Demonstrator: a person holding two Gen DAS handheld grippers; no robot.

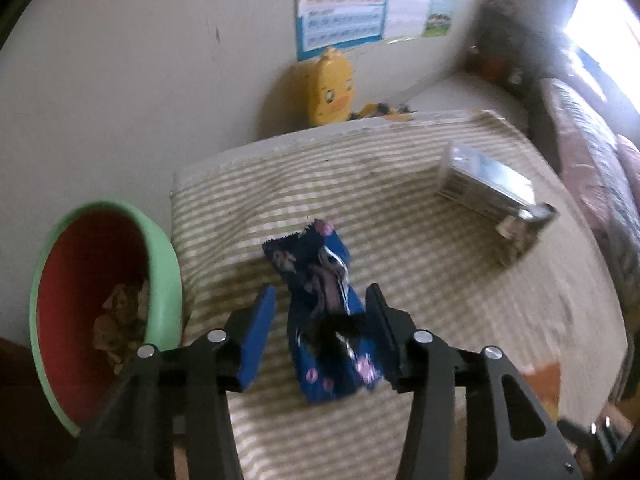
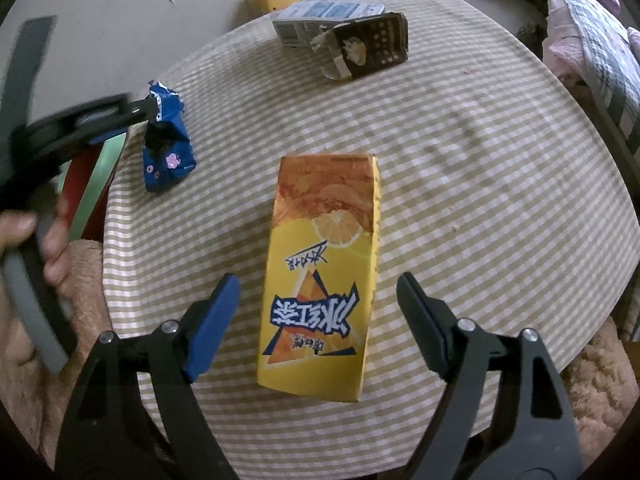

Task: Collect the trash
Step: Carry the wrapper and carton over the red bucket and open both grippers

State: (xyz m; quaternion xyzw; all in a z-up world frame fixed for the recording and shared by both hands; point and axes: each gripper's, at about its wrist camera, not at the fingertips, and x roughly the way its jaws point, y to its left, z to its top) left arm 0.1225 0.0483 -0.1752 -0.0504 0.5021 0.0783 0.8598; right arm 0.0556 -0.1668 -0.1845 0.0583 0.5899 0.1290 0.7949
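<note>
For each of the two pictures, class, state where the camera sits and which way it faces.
Left wrist: on the left gripper, angled down at the crumpled blue snack wrapper between its open jaws; green-rimmed red bin left.
Right wrist: on the right gripper, angled down at the yellow drink carton; a hand shows.
Shared: wrapper, striped tablecloth.

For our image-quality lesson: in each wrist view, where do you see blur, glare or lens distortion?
Left wrist view: the whole picture is softly smeared, the grey carton streaked, the window blown out white at top right. Right wrist view: the yellow carton is sharp, the left gripper blurred, and the striped tablecloth bulges round from the fisheye.
</note>
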